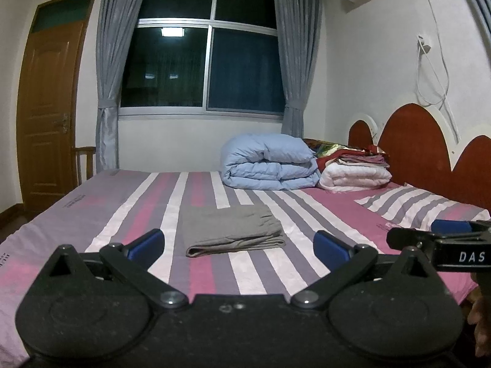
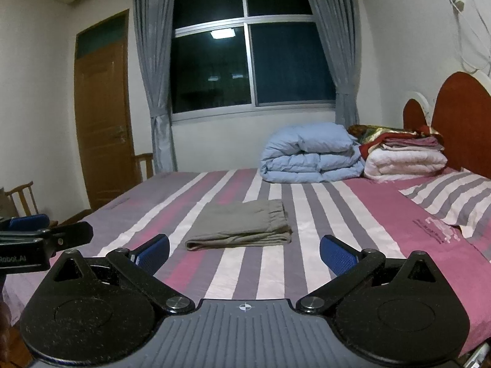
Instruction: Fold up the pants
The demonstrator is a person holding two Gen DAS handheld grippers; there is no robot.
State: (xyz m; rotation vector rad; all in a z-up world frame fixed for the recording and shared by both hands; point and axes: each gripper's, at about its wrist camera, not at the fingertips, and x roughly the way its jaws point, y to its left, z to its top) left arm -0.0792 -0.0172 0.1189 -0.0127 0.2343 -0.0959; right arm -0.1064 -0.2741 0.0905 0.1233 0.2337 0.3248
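Grey pants (image 1: 232,230) (image 2: 239,227) lie folded into a flat rectangle on the striped bed (image 1: 147,202) (image 2: 353,214), in the middle of both views. My left gripper (image 1: 237,245) hovers open near the bed's front edge, short of the pants, with nothing between its blue pads (image 1: 146,244). My right gripper (image 2: 244,253) is open too, level with the left and also clear of the pants. In the left wrist view the right gripper (image 1: 442,236) shows at the right edge; the left gripper (image 2: 33,230) shows at the left edge of the right wrist view.
A folded light-blue duvet (image 1: 270,162) (image 2: 310,153) and a stack of blankets (image 1: 356,168) (image 2: 405,156) sit at the far side by the red headboard (image 1: 414,144). A striped pillow (image 2: 451,199) lies right. A wooden chair (image 2: 21,196) and door (image 1: 49,98) stand left.
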